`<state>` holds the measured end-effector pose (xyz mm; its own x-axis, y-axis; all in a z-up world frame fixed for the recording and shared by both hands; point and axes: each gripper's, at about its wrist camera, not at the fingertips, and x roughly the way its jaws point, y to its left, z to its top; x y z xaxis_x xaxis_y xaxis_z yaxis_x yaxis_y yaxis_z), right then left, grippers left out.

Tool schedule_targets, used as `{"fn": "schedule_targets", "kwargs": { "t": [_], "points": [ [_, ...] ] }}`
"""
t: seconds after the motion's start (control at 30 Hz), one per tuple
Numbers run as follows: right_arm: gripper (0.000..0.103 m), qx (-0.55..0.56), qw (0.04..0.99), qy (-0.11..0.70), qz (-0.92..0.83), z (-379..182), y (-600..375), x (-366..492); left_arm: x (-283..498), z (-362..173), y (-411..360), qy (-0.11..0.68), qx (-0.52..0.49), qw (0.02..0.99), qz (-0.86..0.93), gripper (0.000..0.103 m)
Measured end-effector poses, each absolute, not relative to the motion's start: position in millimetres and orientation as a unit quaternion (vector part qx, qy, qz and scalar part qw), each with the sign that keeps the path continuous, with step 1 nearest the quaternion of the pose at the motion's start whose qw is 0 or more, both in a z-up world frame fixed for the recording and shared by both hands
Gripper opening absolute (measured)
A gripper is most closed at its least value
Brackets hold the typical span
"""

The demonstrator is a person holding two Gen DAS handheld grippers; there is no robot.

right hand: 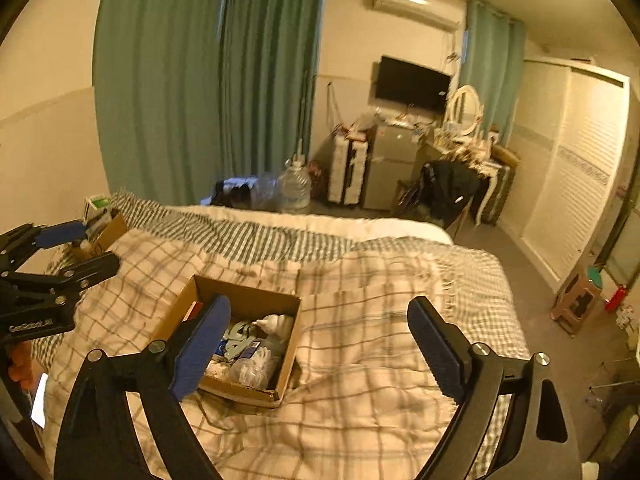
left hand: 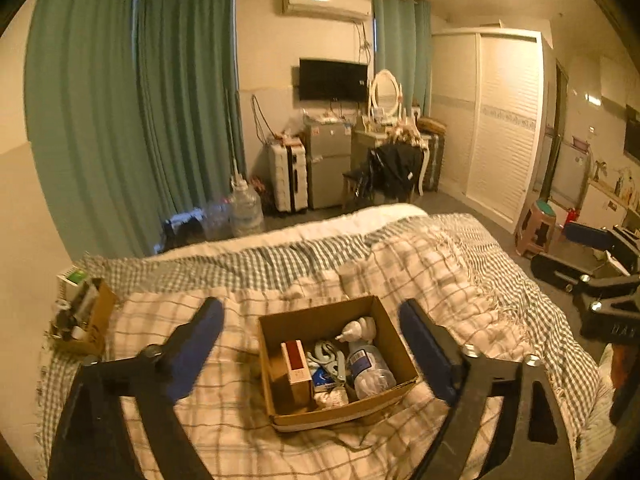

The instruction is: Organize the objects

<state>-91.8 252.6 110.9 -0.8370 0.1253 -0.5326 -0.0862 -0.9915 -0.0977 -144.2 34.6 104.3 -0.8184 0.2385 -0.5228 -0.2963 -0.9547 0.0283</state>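
A: Cardboard box [left hand: 336, 364] sits open-topped on the checked blanket [left hand: 440, 280] of the bed, centred in front of both tools. Reason for placement, as I judge it: a flat, reachable spot where loose items can be dropped in from above

B: Contents, largest first?

A: Clear plastic bottle [left hand: 370, 372] lying against the right wall, red-and-white carton [left hand: 298, 368] standing at the left wall, pale blue item between them, too small to identify

B: Grippers?

A: Left gripper [left hand: 312, 344] hangs above the box, fingers spread wide, nothing between them. Right gripper [right hand: 320, 344] likewise released and empty, to the right of the box. Both clear of the cardboard

B: Surroundings and obstructions?

A: Second, smaller box [left hand: 86, 320] of items at the bed's left edge by the wall, well apart from the first. Blanket folds beside the box could tilt it. Nothing blocks access from above
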Motion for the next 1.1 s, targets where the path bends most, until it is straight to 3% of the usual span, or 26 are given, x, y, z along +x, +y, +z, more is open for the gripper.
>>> {"fn": "schedule_targets", "kwargs": {
  "t": [0.27,0.53,0.7,0.9,1.1],
  "points": [
    [0.102,-0.233,0.083,-0.058,0.967,131,236,-35,-101,119,9,0.039,-0.231,0.135,0.963,0.103],
    [0.103,-0.214,0.099,-0.059,0.970,95,220,-8,-60,111,5,0.034,-0.187,0.157,0.969,0.103],
    [0.103,-0.203,0.104,-0.061,0.972,47,215,-15,-45,76,-1,-0.006,-0.155,0.120,0.981,0.103],
    [0.103,-0.190,0.093,-0.065,0.975,3,215,-21,-45,17,11,0.041,-0.174,0.077,0.981,0.103],
    [0.103,-0.174,0.088,-0.059,0.979,-16,211,-16,-37,-13,14,0.033,-0.173,0.088,0.980,0.103]
  ]
}}
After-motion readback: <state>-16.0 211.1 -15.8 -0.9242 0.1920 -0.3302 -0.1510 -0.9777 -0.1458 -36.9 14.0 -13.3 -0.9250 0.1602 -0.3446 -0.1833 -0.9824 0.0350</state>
